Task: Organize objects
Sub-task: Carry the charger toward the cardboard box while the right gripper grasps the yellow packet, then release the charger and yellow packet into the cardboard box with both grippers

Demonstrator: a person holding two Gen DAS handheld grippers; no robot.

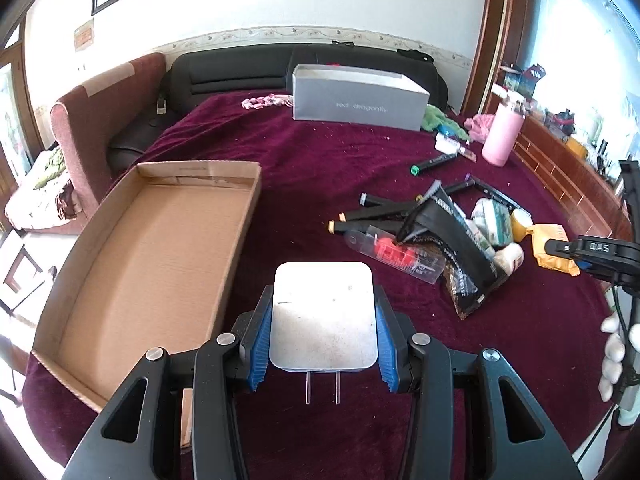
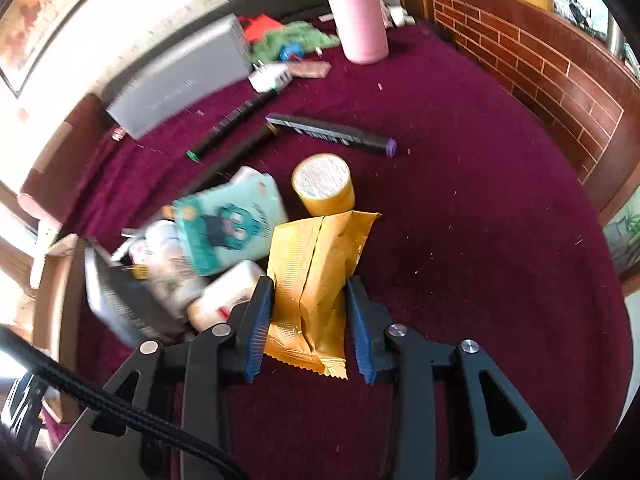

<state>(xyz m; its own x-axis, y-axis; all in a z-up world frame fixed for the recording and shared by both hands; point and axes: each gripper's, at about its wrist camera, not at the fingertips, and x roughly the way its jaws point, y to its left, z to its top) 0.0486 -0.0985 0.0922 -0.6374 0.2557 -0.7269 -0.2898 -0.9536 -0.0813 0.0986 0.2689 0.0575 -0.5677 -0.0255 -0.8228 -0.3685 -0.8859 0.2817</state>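
A maroon cloth (image 1: 320, 152) covers the bed, and nearly everything sits on it. Against the black headboard (image 1: 248, 68) stands a grey box (image 1: 360, 102), open at the top. Nearer, on the left, lies a wide, shallow cardboard tray (image 1: 152, 256) with nothing in it. A pink bottle (image 1: 502, 136) stands upright by the right edge, beside the wooden cabinet (image 1: 560, 176). Between tray and bottle is a loose heap: black markers (image 1: 434, 162), a black pouch (image 1: 452, 240), a clear pack with a red thing inside (image 1: 396, 254), a teal packet (image 2: 228, 226), white packets (image 2: 228, 294) and a yellow tin (image 2: 324, 186) lying on its side. The left tool (image 1: 324, 340) is clamped on a white charger (image 1: 323, 320), its blue pads pressed to both sides and the two prongs pointing back toward the handle; the charger is held above the cloth, just right of the tray. The right tool (image 2: 308, 324) stands partly closed around a yellow wrapper (image 2: 316, 280) at the heap's near edge; the left pad meets the wrapper, while a sliver of cloth shows between the wrapper and the right pad. A white-gloved hand (image 1: 614, 356) shows at the left view's right edge.
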